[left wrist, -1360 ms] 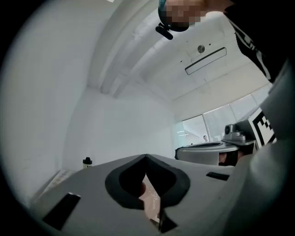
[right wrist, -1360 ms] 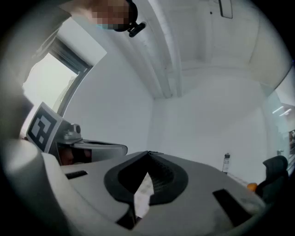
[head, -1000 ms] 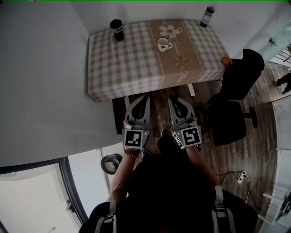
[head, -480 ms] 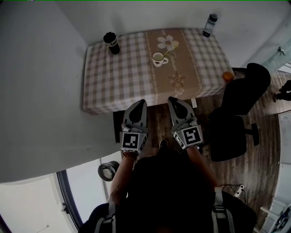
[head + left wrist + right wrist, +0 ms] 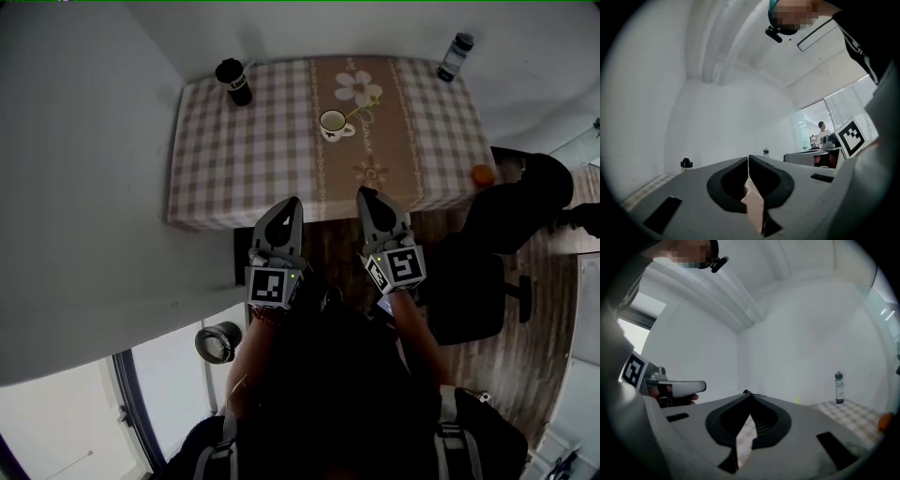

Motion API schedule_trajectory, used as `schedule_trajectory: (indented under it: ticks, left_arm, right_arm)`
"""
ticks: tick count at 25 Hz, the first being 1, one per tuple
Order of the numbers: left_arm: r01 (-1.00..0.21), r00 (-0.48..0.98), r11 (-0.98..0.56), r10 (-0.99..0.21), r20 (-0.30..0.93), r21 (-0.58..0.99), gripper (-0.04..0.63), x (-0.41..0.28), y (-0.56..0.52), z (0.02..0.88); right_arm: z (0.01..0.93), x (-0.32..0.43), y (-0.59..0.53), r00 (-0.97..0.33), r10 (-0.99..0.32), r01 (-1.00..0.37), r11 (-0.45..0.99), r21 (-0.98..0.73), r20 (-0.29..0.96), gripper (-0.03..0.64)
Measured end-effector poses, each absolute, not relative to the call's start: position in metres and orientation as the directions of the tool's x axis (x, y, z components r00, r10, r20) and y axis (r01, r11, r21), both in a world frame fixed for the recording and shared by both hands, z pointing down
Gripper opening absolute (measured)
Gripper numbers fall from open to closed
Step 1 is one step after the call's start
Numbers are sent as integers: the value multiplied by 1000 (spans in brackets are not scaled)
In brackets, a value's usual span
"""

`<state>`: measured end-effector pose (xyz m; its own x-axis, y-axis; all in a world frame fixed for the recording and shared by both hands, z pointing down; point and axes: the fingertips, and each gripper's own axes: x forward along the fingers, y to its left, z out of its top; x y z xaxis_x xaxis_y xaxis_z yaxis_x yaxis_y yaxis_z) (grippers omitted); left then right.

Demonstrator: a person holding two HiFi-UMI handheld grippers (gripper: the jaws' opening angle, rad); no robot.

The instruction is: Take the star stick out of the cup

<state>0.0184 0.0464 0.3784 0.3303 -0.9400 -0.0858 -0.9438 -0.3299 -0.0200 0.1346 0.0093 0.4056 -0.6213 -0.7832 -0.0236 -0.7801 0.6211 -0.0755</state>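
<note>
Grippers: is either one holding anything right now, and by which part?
Nothing is held. The left gripper and right gripper are both shut and empty; the star stick sits in the cup.

White cup (image 5: 332, 123) upright on table (image 5: 234, 141), well ahead of right claw (image 5: 364, 193); yellow star stick (image 5: 361, 107) inside, leaning right.
</note>
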Motion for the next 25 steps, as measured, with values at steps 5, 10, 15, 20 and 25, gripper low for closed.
schedule_trajectory:
  ticks: [5, 10, 15, 20, 25]
  left_arm:
    - [-941, 336, -338, -938, -83, 0, 6, -1, 10, 372]
    - [-931, 360, -364, -928, -93, 24, 6, -4, -44, 386]
    - [-916, 394, -400, -913, -101, 40, 6, -12, -85, 387]
    - [-899, 428, -434, -899, -91, 60, 6, -21, -107, 396]
    - [-900, 424, -430, -902, -88, 69, 6, -33, -124, 401]
  right_arm:
    - [401, 126, -30, -592, -806, -803, 590, -82, -2, 6]
    - [414, 131, -80, -551, -834, -832, 547, -98, 20, 6]
    - [424, 127, -123, -513, -856, -857, 505, -104, 61, 6]
    - [442, 124, -155, -471, -877, -880, 459, -122, 94, 6]
    - [454, 125, -175, -450, -885, -891, 437, -123, 120, 6]
